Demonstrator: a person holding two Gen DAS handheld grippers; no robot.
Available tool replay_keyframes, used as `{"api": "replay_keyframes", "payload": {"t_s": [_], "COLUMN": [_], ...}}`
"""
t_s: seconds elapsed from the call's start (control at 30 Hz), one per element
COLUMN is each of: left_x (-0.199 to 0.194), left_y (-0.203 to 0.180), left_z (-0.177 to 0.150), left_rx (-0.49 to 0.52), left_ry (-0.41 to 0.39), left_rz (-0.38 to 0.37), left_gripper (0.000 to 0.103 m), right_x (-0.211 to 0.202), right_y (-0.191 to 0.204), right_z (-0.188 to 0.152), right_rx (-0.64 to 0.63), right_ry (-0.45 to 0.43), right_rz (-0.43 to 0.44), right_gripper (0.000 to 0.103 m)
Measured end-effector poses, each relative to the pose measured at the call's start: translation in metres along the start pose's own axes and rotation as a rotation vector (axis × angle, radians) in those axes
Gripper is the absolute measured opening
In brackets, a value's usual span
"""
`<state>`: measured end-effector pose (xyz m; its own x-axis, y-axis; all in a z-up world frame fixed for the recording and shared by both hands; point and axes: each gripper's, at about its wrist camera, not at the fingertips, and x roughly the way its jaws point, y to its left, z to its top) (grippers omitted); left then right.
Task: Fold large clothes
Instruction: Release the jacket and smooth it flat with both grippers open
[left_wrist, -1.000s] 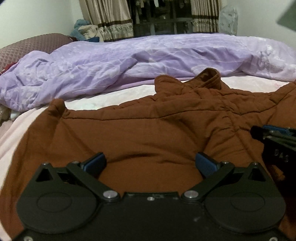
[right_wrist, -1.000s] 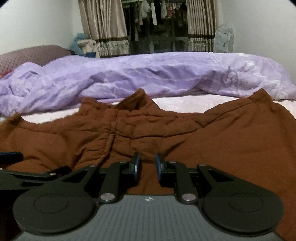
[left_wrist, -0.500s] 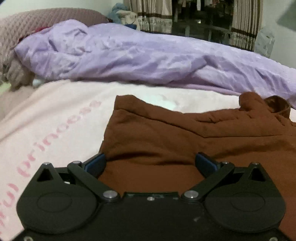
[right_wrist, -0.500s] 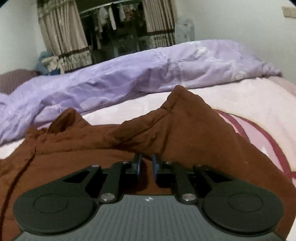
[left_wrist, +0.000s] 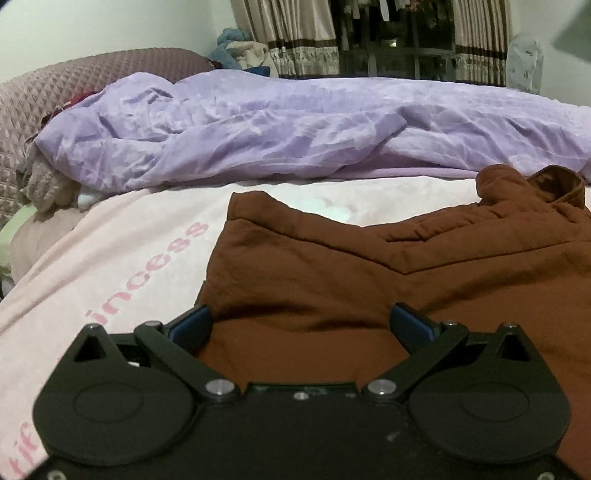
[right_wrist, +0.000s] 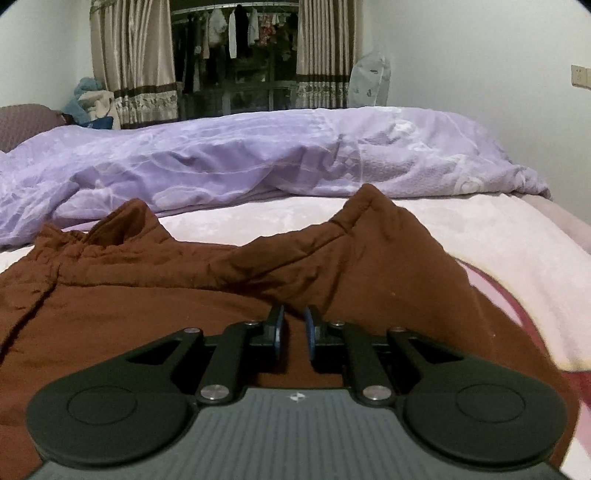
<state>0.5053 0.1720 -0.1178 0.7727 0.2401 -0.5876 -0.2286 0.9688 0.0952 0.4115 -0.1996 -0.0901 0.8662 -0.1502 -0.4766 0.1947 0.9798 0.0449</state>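
A: What did the left wrist view show?

B: The left gripper (left_wrist: 301, 321) stood spread wide above the brown jacket (left_wrist: 369, 280), its blue pads far apart and pressing on nothing. The jacket lay flat on the pink blanket (left_wrist: 110, 266) that covers the bed, with its left edge running from a raised corner near the middle of the bed back toward the gripper. Its collar (left_wrist: 546, 184) stood up at the far right.

A: Anything only that view gave?

B: Pink lettering (left_wrist: 155, 273) on the blanket to the left of the jacket, a quilted headboard (left_wrist: 55, 92) at the far left, and a plush toy (left_wrist: 48, 184) tucked under the end of the purple duvet (left_wrist: 295, 125). The blanket left of the jacket lay bare as far as the bed's left edge.

A: And the right wrist view?

B: The right gripper (right_wrist: 293, 328) had its pads nearly together, opening slightly, with a fold of the brown jacket (right_wrist: 147, 295) rising in the narrow gap; whether the pads pressed on it, I could not tell. A peaked corner of the jacket rose just beyond it, and the collar (right_wrist: 122, 221) sat at the left.

A: What was new there?

B: The bed's right side: bare blanket (right_wrist: 498, 251) with a dark pink stripe (right_wrist: 517, 314), the bed's far right corner, a covered fan (right_wrist: 369, 81) and the curtains (right_wrist: 133, 55). The purple duvet (right_wrist: 258, 158) lay along the far edge, apart from the jacket.
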Motion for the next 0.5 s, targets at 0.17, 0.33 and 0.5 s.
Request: {"api": "replay_keyframes", "payload": {"t_s": [0.17,0.33,0.5], "left_x": [0.003,0.002,0.001], "left_y": [0.007,0.003,0.004], "left_z": [0.001,0.0,0.004], "left_rx": [-0.033,-0.022,-0.027], "left_ry": [0.021,0.01,0.034], "left_rz": [-0.036,-0.028,-0.018], "left_gripper": [0.103,0.103,0.103], "right_x": [-0.026,0.039,0.04], "right_y": [-0.027,-0.046,-0.042], "right_z": [0.032,0.021,0.017], "right_rx": [0.132,-0.016,-0.033], "right_ry": [-0.07,0.116,0.086], "right_rz": [0.074,-0.11,-0.144], "right_gripper": [0.017,0.022,0.027]}}
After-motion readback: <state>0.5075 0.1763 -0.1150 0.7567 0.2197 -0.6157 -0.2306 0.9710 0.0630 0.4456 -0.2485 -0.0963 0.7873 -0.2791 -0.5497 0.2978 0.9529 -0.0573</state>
